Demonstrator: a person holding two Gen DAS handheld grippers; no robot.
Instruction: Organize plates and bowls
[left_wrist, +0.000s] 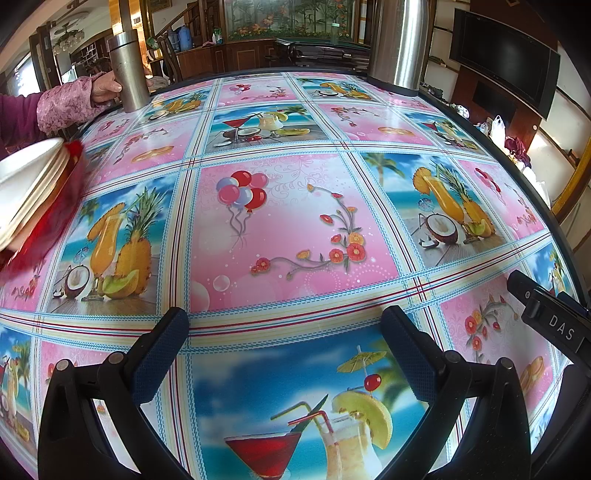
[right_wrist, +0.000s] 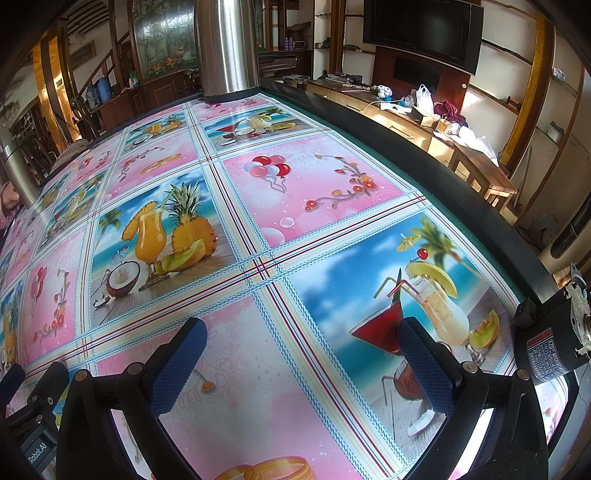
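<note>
A stack of white plates (left_wrist: 26, 184) shows at the far left edge of the left wrist view, tilted, with a blurred red thing (left_wrist: 55, 206) against it. My left gripper (left_wrist: 284, 328) is open and empty, low over the printed tablecloth (left_wrist: 295, 221), well right of the plates. My right gripper (right_wrist: 301, 338) is open and empty over the same tablecloth (right_wrist: 258, 258) near its right edge. The right gripper's body (left_wrist: 550, 314) shows at the left view's right side. No plates or bowls show in the right wrist view.
Another person's hand (left_wrist: 105, 86) holds a steel flask (left_wrist: 129, 70) at the table's far left. A tall steel thermos (left_wrist: 400, 44) stands at the far edge; it also shows in the right wrist view (right_wrist: 227, 48). The table's dark rim (right_wrist: 424, 155) runs along the right.
</note>
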